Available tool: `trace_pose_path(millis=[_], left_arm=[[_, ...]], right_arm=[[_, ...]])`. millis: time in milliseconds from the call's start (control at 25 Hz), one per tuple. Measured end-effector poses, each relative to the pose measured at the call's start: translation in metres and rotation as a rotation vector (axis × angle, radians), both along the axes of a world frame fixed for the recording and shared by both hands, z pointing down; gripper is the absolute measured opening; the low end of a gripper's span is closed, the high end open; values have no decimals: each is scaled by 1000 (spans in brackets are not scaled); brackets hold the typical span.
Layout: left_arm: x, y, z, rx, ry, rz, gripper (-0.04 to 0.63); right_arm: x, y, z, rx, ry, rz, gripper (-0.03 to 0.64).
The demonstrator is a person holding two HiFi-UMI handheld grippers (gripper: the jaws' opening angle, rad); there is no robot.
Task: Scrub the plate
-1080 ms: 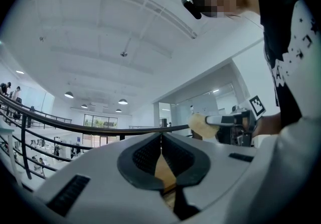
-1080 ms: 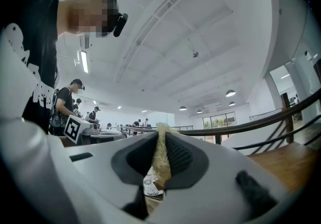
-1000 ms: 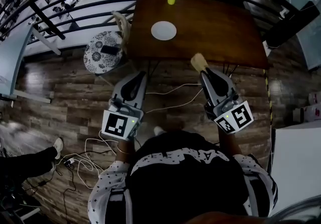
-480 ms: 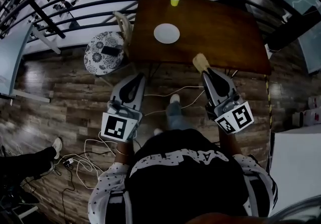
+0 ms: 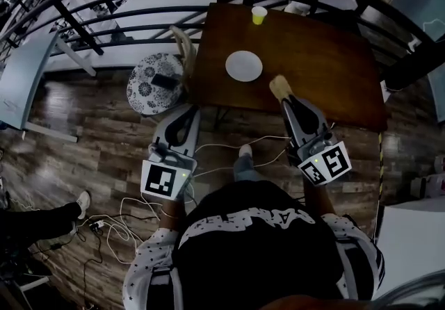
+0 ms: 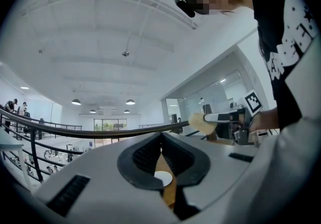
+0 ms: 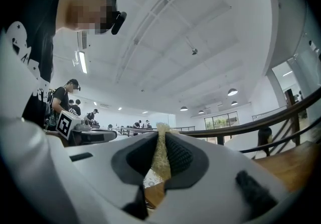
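Plate [image 5: 244, 65]: white and bare, flat on the dark wooden worktop [image 5: 327, 58], left of centre, clear of both grippers.
Right gripper [image 5: 284, 95]: clamped on a tan sponge [image 5: 278, 85] that pokes past the jaw tips; seen against the near part of the worktop, just right of the plate and not touching it.
Left gripper [image 5: 190, 110]: jaws closed tip to tip with nothing between them; held by the worktop's near-left corner, above the plank floor [image 5: 90, 135].
Cup [image 5: 259, 15]: yellow, upright at the far edge of the worktop, beyond the plate.
Stool [image 5: 142, 79]: round patterned seat just left of the worktop, with a dark flat object [image 5: 165, 81] lying on it.
Cables [image 5: 229, 143]: white, trailing across the floor below the two grippers.
Railing [image 5: 139, 6]: black bars curving behind the worktop.
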State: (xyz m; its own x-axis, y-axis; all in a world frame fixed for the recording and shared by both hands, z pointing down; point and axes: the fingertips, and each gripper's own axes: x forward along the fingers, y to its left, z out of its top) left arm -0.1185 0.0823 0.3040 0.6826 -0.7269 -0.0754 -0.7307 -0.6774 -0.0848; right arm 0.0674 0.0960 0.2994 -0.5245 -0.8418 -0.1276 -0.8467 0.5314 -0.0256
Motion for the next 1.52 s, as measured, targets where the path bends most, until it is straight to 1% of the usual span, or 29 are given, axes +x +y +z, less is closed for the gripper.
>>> trace_pose_path(millis=[160, 400, 480, 560, 600, 640, 760, 840, 1040, 1160, 1280, 1440, 1520], left_arm=[[6, -20, 1, -5, 4, -8, 15], [16, -48, 4, -20, 12, -18, 15], [16, -55, 5, -47, 55, -13, 15], [13, -62, 2, -69, 118, -9, 15], [12, -65, 1, -72, 137, -14, 15], [11, -68, 0, -71, 141, -23, 15], [14, -77, 3, -62, 85, -54, 15], [16, -84, 6, -69, 63, -62, 15], [17, -103, 10, -87, 55, -79, 15], [16, -119, 10, -87, 39, -101, 15], [22, -130, 7, -82, 34, -101, 15], [28, -140, 10, -74, 10, -121, 15], [29, -149, 12, -78, 16, -127, 15]], right_arm=[[5, -24, 0, 5, -2, -12, 49], [10, -53, 7, -18, -4, -37, 49], [12, -62, 11, -26, -5, -40, 49], [14, -69, 13, -33, -10, -44, 49], [15, -72, 14, -37, -12, -47, 49], [16, -75, 15, -40, -15, -51, 49], [21, -85, 19, -51, -22, -62, 49], [22, -94, 21, -57, -25, -66, 49], [18, -119, 25, -75, -25, -93, 49], [16, -134, 25, -77, -19, -113, 49], [21, -150, 21, -76, -25, -122, 49], [25, -167, 23, -67, -25, -139, 49], [24, -177, 25, -66, -27, -151, 49]])
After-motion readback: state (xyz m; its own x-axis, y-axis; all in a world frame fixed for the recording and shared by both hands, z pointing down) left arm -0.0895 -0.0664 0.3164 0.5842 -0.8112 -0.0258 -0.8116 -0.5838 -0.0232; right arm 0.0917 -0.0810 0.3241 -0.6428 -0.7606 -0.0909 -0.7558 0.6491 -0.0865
